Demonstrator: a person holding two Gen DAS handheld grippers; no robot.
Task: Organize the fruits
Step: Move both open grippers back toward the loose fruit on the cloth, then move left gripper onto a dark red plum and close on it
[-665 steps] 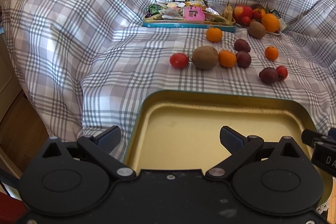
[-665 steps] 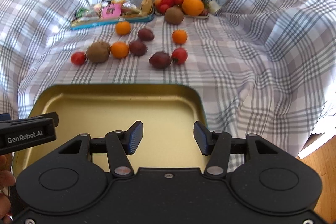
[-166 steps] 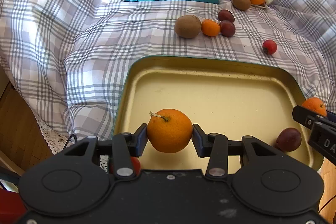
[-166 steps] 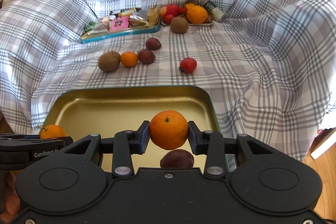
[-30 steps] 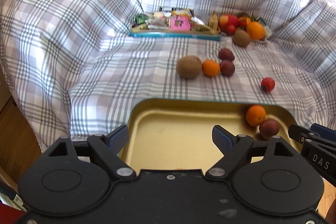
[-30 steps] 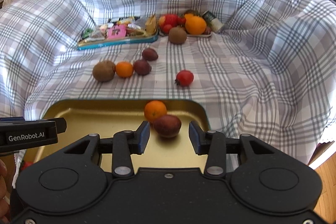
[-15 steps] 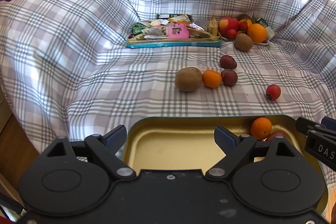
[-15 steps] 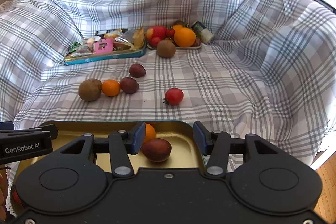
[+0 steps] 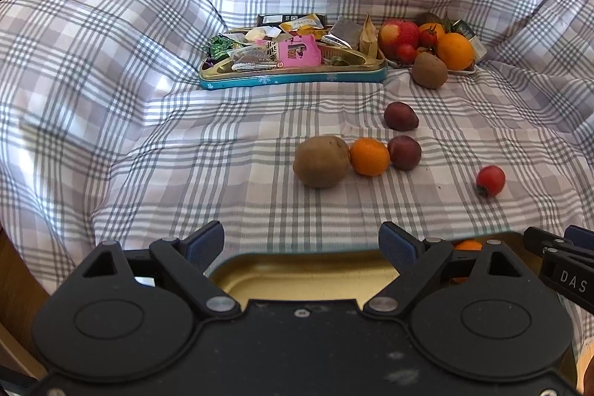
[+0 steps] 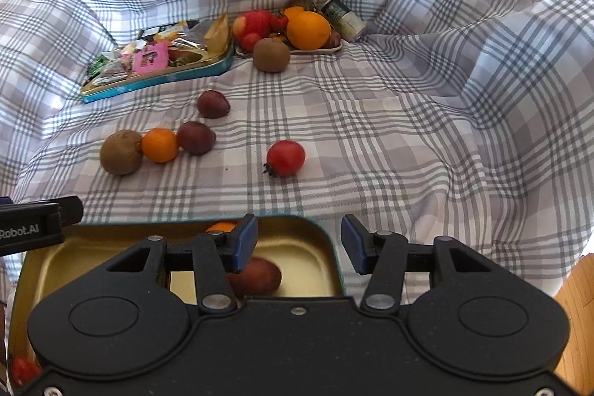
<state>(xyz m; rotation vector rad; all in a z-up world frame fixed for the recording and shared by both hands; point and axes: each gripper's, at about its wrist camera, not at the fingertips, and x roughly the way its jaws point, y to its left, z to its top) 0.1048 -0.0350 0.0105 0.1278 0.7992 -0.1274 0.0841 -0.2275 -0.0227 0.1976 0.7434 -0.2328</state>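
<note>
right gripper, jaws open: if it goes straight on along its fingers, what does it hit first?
Likely the bare checked cloth just past the gold tray's rim. The right gripper holds nothing; the tomato lies farther on. Depth unclear.

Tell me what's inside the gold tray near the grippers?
Inside the gold tray lie a dark plum, an orange and something red. The grippers' bodies hide the rest.

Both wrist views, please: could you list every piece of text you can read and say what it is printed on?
"DAS": white letters on the right tool, cut off at the frame edge.
"Robot.AI": white letters on the left tool, its start cut off.
Pink packet in the snack tin: print too small to read.
Can beside the fruit plate: label too blurred to read.
</note>
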